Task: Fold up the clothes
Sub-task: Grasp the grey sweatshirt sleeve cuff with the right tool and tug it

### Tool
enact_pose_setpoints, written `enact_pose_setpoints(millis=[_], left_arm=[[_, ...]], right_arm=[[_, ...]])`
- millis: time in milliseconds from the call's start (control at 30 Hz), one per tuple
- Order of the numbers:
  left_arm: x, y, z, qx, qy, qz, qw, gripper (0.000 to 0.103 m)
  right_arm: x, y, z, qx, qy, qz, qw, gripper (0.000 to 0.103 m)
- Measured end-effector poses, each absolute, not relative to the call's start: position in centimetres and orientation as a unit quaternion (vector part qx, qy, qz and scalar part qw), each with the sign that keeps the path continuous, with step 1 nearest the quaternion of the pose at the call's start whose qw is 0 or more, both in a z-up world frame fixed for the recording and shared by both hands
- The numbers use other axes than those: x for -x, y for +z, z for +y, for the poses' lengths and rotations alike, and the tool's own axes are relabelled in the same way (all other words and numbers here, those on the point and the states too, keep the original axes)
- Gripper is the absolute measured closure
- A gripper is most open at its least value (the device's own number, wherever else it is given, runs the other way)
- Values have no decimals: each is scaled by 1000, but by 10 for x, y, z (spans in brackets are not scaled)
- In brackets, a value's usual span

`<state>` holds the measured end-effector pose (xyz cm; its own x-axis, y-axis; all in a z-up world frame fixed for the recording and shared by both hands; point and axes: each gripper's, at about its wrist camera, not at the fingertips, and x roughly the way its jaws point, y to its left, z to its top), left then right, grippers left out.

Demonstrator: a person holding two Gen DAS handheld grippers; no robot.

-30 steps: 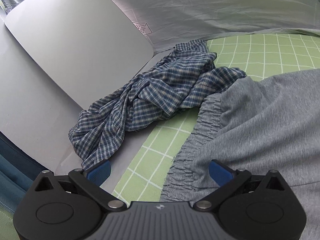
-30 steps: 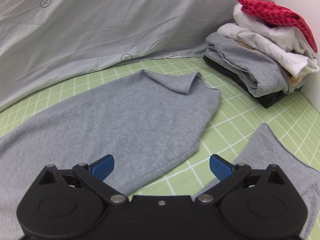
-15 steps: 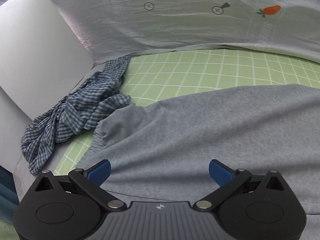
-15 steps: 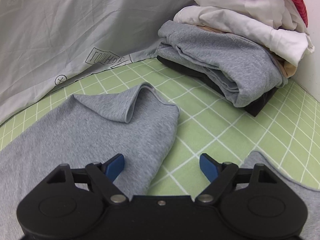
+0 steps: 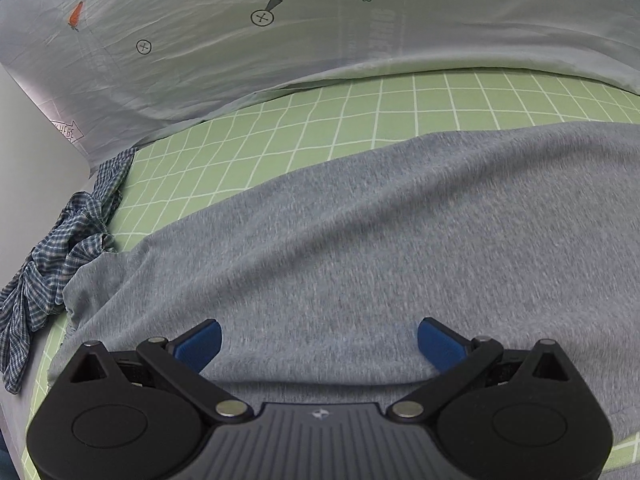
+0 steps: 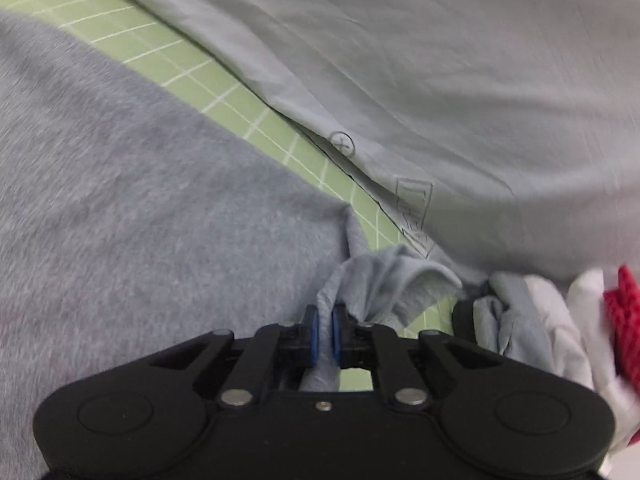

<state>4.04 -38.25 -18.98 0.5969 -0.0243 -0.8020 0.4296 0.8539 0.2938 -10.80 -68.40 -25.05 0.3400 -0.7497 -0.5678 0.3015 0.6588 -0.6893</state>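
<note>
Closing within the last half second, the right gripper [image 6: 324, 330] now pinches the hem of the gray pants [image 6: 140, 220] at lower center, while the left gripper [image 5: 319, 342] hovers wide open and empty over them, suggesting 1 fold is starting.

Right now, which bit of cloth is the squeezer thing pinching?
Find the green checked mat with the big grey garment spread on it. Follow that garment to its end nearest the pile of folded clothes; the bunched-up grey corner there is clamped in the right gripper. It alone stands up crumpled; the rest lies flat.
</note>
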Motion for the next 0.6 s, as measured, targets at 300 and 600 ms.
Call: enact_pose_setpoints(millis=[300, 600], left_arm=[[-39, -191, -381, -217, -129, 428, 868, 0], [-48, -192, -375, -188, -142, 446, 864, 0]], right_arm=[[149, -198, -696, 28, -377, 356, 854, 53], [169, -205, -739, -100, -399, 330, 850, 82]])
